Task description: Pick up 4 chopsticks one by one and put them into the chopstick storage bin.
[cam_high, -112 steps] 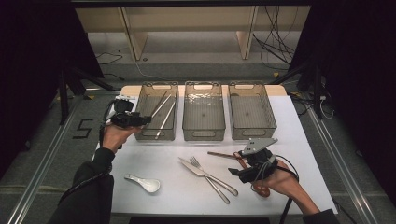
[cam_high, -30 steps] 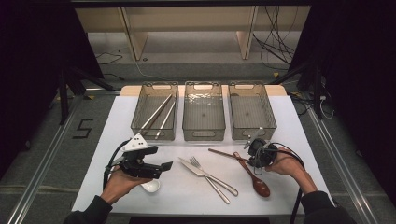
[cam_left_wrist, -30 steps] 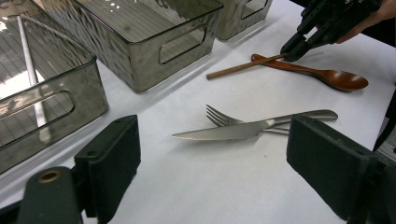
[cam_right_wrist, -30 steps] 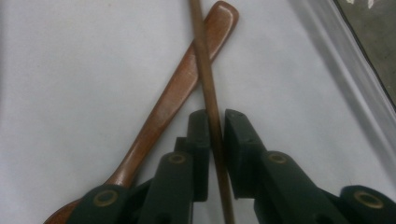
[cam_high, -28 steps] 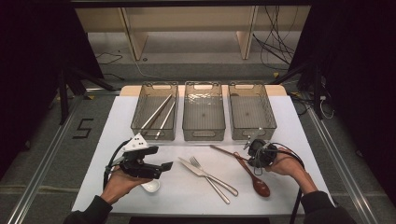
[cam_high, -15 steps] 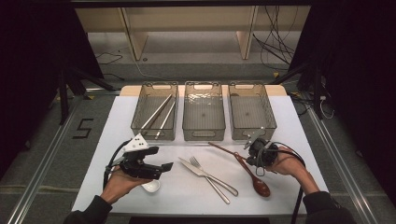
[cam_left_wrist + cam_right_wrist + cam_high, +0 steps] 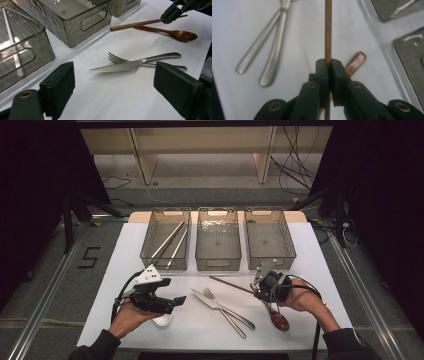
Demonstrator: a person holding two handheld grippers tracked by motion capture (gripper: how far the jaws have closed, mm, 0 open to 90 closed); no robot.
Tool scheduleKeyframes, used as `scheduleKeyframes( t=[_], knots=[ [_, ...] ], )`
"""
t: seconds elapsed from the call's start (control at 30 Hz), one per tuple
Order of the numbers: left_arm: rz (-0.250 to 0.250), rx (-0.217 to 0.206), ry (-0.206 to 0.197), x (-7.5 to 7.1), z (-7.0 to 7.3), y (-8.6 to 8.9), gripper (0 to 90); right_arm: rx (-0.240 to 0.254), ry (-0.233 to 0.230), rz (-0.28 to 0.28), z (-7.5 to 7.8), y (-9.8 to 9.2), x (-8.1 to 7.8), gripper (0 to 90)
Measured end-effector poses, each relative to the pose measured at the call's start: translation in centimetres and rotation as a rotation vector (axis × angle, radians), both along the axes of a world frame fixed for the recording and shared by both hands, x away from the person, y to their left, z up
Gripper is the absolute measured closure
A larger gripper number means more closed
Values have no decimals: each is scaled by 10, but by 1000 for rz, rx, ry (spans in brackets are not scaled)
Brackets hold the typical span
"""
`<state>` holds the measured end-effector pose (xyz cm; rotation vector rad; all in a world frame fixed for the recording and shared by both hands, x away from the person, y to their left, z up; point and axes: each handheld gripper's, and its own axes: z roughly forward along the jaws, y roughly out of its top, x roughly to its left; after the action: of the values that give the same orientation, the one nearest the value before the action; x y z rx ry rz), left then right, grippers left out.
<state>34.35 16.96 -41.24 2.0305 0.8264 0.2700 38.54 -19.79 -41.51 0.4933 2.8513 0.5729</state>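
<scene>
Right gripper (image 7: 258, 291) clamps the wooden chopstick (image 7: 231, 284) above the wooden spoon (image 7: 276, 316); left gripper (image 7: 172, 303), jaws wide and empty, left of the knife (image 7: 220, 306).

Even overhead light brightens the white rectangular table (image 7: 320, 270); dark surroundings. Close black jaws blur in both gripper views.
</scene>
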Motion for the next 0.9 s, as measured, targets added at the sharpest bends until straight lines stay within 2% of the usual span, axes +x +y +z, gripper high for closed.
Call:
scheduleKeyframes(
  t=[0.3, 0.37, 0.5, 0.63, 0.73, 0.83, 0.9],
  knots=[
    [-11, -7, 15, 2, 0, -4, 166, 9, -3, 64, 6, 16, -12, 861],
    [-27, -1, 25, 4, 0, -7, 166, 10, -5, 74, 6, 19, -13, 861],
    [-54, 27, 15, 5, 1, -13, 164, 15, -3, 88, 6, 24, -16, 861],
    [-84, 31, 16, 9, 4, -19, 165, 17, 1, 110, 5, 31, -19, 860],
    [-108, 63, 0, 10, 7, -25, 169, 12, 0, 128, 6, 36, -22, 861],
    [-150, 86, 7, 11, 10, -32, 177, 19, -1, 142, 6, 41, -25, 861],
    [-186, 127, 7, 11, 10, -39, 183, 16, 4, 157, 7, 44, -26, 861]
  ],
)
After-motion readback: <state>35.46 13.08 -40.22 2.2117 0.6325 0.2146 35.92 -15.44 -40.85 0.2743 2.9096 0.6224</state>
